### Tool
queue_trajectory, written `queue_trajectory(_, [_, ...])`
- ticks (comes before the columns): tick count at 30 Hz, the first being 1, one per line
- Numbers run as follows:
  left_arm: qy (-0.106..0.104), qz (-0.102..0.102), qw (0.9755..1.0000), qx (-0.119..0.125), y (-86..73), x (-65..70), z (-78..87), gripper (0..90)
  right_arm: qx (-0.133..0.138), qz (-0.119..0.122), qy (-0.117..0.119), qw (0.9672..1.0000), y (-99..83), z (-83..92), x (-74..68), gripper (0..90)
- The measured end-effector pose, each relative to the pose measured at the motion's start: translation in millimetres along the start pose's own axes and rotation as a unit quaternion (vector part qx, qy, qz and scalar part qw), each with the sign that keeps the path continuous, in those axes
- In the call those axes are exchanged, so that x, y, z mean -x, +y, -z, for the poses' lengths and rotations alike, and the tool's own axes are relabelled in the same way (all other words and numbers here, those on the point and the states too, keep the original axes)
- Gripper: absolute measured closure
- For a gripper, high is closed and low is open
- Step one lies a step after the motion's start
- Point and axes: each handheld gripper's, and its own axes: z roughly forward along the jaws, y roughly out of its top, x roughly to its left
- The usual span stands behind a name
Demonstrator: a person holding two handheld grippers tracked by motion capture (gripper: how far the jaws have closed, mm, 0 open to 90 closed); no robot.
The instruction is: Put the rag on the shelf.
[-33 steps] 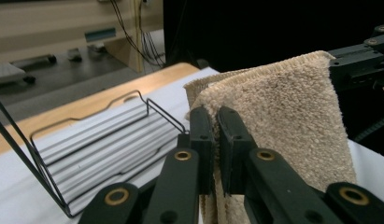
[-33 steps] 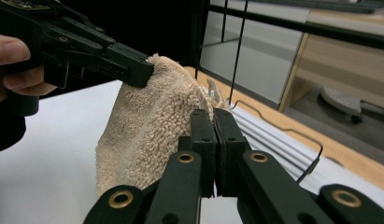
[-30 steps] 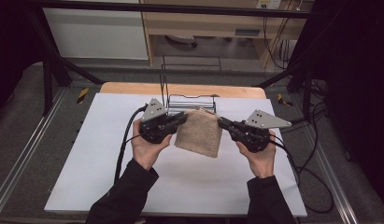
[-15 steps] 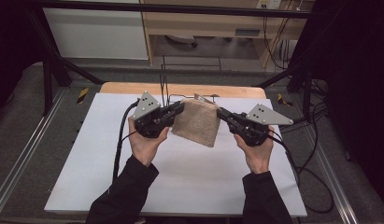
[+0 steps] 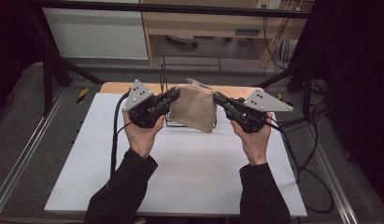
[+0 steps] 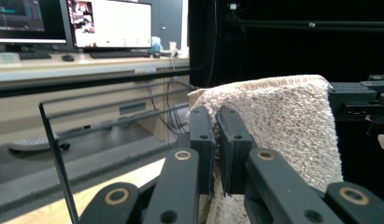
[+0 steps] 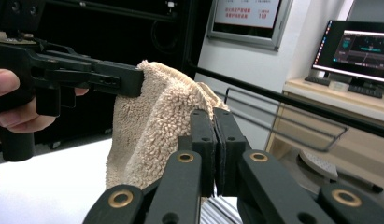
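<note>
A folded beige towel (image 5: 193, 110) hangs in the air between my two grippers, above the far part of the white table (image 5: 180, 168). My left gripper (image 5: 174, 94) is shut on the towel's upper left corner, and my right gripper (image 5: 218, 98) is shut on its upper right corner. In the left gripper view the jaws of my left gripper (image 6: 216, 128) pinch the towel (image 6: 283, 121) edge, with the other gripper (image 6: 362, 100) at the far side. In the right gripper view my right gripper (image 7: 213, 130) clamps the towel (image 7: 152, 126), and the other gripper (image 7: 77, 72) holds the far corner.
A black wire rack (image 5: 189, 70) stands at the table's far edge, just behind and below the towel. Cables (image 5: 302, 154) trail off the right side. Desks with monitors (image 6: 105, 23) lie beyond the table.
Both grippers have risen with the towel and moved toward the far edge. The towel now hangs in front of the wire rack, off the table.
</note>
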Motion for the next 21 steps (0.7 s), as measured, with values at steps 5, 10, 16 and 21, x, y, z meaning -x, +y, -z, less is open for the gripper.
queue_trajectory(5, [0.008, -0.005, 0.9999, 0.013, 9.4, -2.8, -0.9, 85.1, 0.014, 0.006, 0.0, 0.9999, 8.8, -5.3, 3.0, 88.6])
queue_trajectory(10, [0.014, -0.006, 0.9997, 0.02, 16.3, -5.8, -3.3, 85.1, 0.019, 0.008, -0.002, 0.9998, 15.6, -10.8, 7.0, 88.6])
queue_trajectory(16, [0.019, -0.006, 0.9994, 0.027, 23.7, -11.8, -8.5, 85.1, 0.024, 0.013, -0.008, 0.9996, 23.2, -18.1, 13.7, 88.6])
queue_trajectory(21, [0.027, -0.01, 0.9989, 0.036, 31.9, -15.8, -13.5, 85.1, 0.031, 0.015, -0.012, 0.9993, 31.3, -24.4, 19.6, 88.6])
